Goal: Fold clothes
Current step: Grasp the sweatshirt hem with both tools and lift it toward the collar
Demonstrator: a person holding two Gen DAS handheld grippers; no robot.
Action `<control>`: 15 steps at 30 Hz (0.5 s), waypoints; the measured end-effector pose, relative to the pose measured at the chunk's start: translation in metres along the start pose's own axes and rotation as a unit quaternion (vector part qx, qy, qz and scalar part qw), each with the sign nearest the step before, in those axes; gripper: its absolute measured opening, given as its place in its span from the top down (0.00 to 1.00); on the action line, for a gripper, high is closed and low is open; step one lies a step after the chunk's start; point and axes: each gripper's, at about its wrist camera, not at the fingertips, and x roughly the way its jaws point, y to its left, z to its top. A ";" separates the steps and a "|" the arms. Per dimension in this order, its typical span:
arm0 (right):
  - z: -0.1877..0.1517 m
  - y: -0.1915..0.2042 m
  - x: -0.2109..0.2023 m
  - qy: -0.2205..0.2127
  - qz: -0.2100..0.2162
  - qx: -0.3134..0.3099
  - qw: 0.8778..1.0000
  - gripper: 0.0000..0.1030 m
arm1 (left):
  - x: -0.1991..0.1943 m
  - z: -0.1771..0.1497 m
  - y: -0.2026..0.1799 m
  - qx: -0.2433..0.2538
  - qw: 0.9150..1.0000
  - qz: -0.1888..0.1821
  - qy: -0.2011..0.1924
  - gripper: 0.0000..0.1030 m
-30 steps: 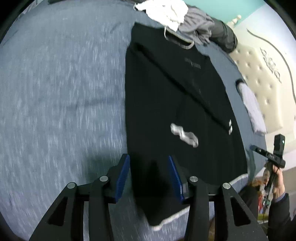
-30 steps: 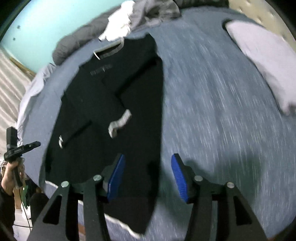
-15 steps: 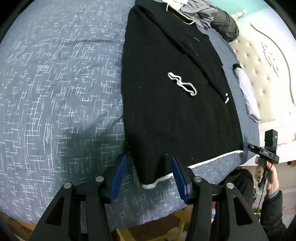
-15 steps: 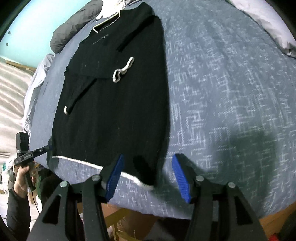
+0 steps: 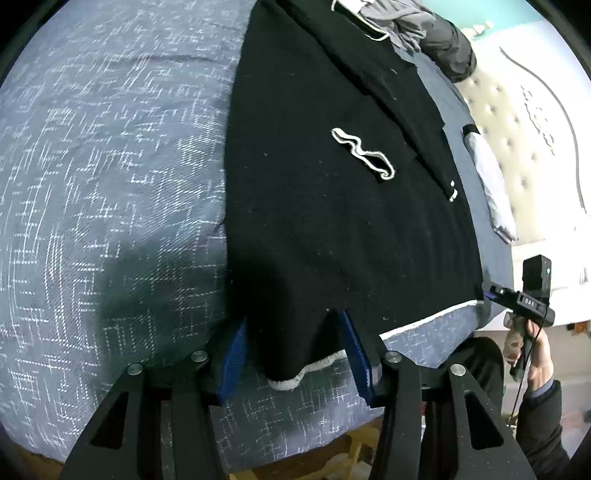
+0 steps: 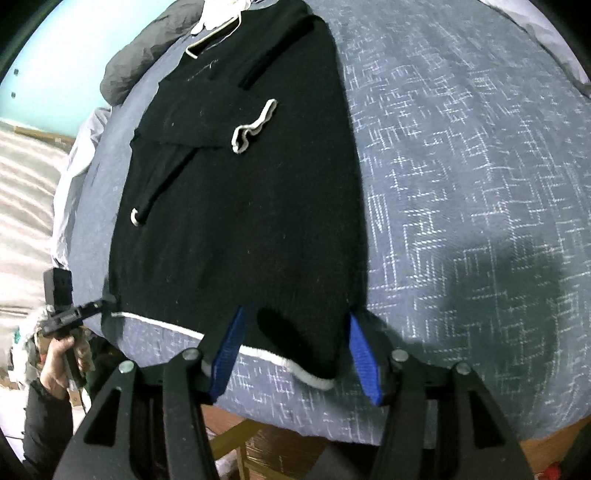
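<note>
A black sweater (image 5: pixel 332 221) (image 6: pixel 240 221) lies flat on the blue bedspread (image 5: pixel 110 184), both white-cuffed sleeves folded across its front. Its white-edged hem runs along the bed's near edge. My left gripper (image 5: pixel 293 321) straddles the hem's left corner (image 5: pixel 284 380). Its jaws are closing with the cloth between the blue pads, and bedspread still shows beside one pad. My right gripper (image 6: pixel 295 314) stands open around the hem's right corner (image 6: pixel 317 380), where the cloth humps up between the fingers.
A heap of grey, white and dark clothes (image 5: pixel 424 29) lies beyond the collar. A pale pillow (image 5: pixel 487 177) leans by the tufted headboard (image 5: pixel 517 122). The bed's wooden frame (image 6: pixel 236 435) shows just below the hem. A hand (image 5: pixel 524 343) holds the other gripper.
Both grippers have sunk and drawn in to the hem at the bed's near edge. The hem corners that lay ahead of the fingers now sit between them.
</note>
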 end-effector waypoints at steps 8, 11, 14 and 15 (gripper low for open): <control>-0.002 0.007 0.000 -0.002 -0.014 -0.018 1.000 0.58 | 0.002 -0.001 -0.007 0.014 1.000 0.005 -0.008 0.85; -0.002 0.009 -0.001 0.001 -0.014 -0.028 1.000 0.85 | -0.003 -0.002 -0.012 0.024 1.000 0.010 -0.015 0.92; -0.007 0.017 -0.002 0.002 -0.015 -0.048 0.999 0.94 | -0.011 -0.003 -0.019 0.038 0.999 0.012 -0.023 0.93; -0.008 0.020 -0.003 0.000 -0.013 -0.052 0.999 0.94 | -0.015 -0.004 -0.021 0.043 0.999 0.012 -0.025 0.93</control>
